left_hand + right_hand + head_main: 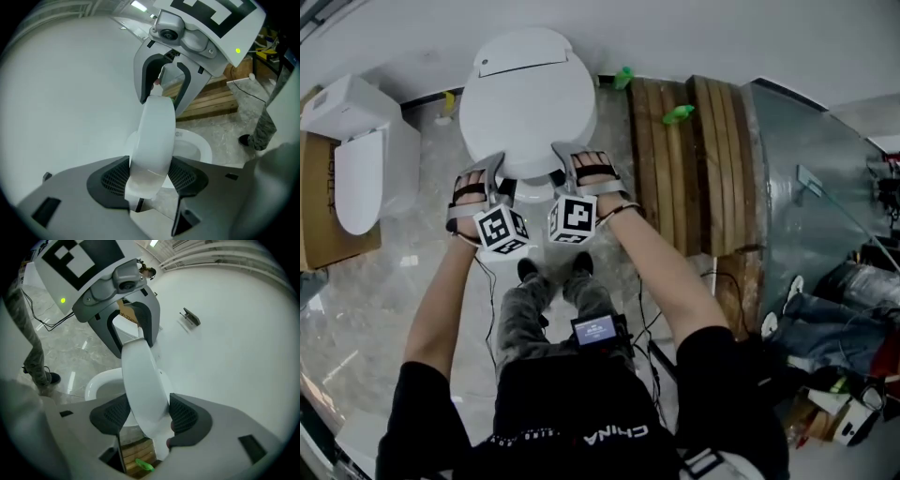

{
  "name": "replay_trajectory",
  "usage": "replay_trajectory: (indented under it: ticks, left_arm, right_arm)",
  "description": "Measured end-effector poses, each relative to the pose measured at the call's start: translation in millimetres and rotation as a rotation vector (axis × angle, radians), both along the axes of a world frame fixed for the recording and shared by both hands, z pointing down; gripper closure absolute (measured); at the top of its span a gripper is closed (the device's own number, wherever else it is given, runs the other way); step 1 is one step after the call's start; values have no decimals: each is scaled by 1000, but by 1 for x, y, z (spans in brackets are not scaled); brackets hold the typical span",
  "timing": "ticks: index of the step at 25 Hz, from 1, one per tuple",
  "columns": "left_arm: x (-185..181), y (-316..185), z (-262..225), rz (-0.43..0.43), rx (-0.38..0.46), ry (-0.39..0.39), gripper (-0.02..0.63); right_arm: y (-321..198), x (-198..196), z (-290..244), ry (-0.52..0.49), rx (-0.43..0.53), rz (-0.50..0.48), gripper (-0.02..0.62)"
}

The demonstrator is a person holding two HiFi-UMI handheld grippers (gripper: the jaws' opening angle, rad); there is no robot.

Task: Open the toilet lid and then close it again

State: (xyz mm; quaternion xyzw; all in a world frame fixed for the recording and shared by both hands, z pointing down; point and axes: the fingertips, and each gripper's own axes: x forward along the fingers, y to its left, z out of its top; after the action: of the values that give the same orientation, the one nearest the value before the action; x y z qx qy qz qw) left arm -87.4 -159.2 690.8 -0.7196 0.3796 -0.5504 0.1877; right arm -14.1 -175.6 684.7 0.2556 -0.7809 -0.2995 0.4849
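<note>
At toilet lid (528, 98) front edge, left gripper (149, 180) and right gripper (145, 416) jaws clamp it; shirt print (614, 434) apparently reads CHINA

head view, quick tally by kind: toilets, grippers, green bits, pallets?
Toilets: 2
Grippers: 2, both clamped on the middle toilet's lid
Green bits: 2
Pallet: 1
Total: 7
</note>
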Motion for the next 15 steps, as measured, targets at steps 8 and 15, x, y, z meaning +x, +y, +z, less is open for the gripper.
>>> replay_trajectory:
  ticks: [8, 15]
  left_arm:
    - [9, 42, 85, 6, 78, -51, 359]
    - [10, 61, 163, 20, 127, -68, 341]
  right_arm:
    - [44, 10, 84, -19, 57, -9, 334]
    - [67, 10, 162, -41, 95, -7, 318]
